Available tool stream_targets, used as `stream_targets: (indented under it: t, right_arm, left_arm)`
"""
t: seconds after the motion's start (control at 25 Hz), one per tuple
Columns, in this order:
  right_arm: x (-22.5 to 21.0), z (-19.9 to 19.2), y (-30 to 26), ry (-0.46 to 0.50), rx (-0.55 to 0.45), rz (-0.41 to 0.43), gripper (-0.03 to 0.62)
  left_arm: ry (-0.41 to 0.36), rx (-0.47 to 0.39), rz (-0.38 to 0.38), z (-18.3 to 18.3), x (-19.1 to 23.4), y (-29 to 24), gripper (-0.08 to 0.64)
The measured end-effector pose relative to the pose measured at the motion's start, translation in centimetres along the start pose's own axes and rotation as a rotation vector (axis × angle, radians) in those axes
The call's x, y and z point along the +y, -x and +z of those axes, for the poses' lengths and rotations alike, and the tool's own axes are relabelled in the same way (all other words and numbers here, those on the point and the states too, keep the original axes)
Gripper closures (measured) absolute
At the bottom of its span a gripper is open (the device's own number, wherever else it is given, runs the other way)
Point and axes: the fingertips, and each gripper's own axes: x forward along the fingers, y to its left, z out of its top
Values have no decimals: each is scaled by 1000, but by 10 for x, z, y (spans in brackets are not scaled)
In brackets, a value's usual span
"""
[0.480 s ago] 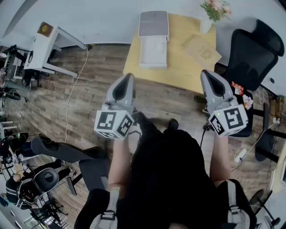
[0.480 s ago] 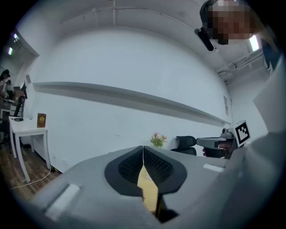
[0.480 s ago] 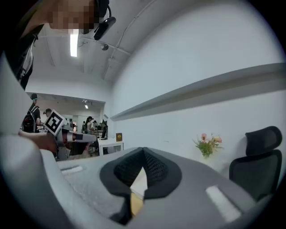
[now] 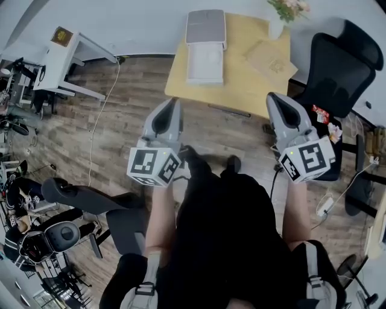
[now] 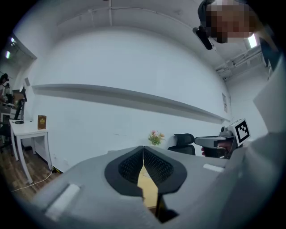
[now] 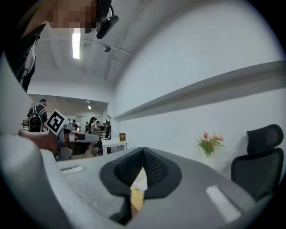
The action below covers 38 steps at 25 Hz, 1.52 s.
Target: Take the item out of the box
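Person: black garment (image 4: 229, 241), matte, fills the lower middle of the head view; feet hidden under it.
Left gripper (image 4: 174, 102): grey moulded plastic shell with a black-and-white marker cube at the wrist end. In the left gripper view (image 5: 143, 150) the black dimpled rubber pads meet at the tips, jaws closed, nothing held.
Right gripper (image 4: 272, 96): same build. In its own view (image 6: 143, 150) the ribbed pads are pressed together, jaws closed and empty.
Floor: grey-brown wood-plank floor (image 4: 126, 114), visible grain, below both grippers.
Table: pale yellow smooth-topped wooden table (image 4: 241, 90), ahead of both gripper tips and apart from them.
Box: flat rectangular box with a grey lid folded back and a white tray (image 4: 205, 27), at the table's far left part, well apart from both grippers.
Item: the tray shows only a plain white rectangle; contents or lining, cannot tell.
Packet: flat kraft-brown square packet (image 4: 270, 59), right of the box, lying skewed.
Vase: small white vase with pink flowers (image 4: 283, 15), far right corner, top cropped.
Chair: black mesh office chair (image 4: 338, 66), right of the table, partly behind the right gripper.
Side desk: white desk (image 4: 60, 63) at far left, with a small brown box on it; print too small to read.
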Motion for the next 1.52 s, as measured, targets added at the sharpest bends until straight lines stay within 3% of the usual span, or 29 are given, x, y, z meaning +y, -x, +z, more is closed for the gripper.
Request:
stream_targets:
  t: [0.24, 0.52, 0.8, 1.12, 1.52]
  right_arm:
    - [-2, -18, 12, -113, -1, 45, 591]
    - [-5, -42, -3, -130, 41, 32, 589]
    - [-2, -55, -44, -134, 80, 23, 589]
    - [-17, -45, -103, -147, 92, -19, 589]
    - [-14, -42, -185, -129, 124, -1, 589]
  left_arm:
    - [9, 31, 11, -15, -8, 1, 548]
    - [25, 84, 13, -33, 0, 3, 548]
    - [39, 96, 2, -41, 36, -17, 548]
    - [58, 101, -93, -36, 75, -73, 548]
    - [39, 130, -236, -32, 118, -129, 548]
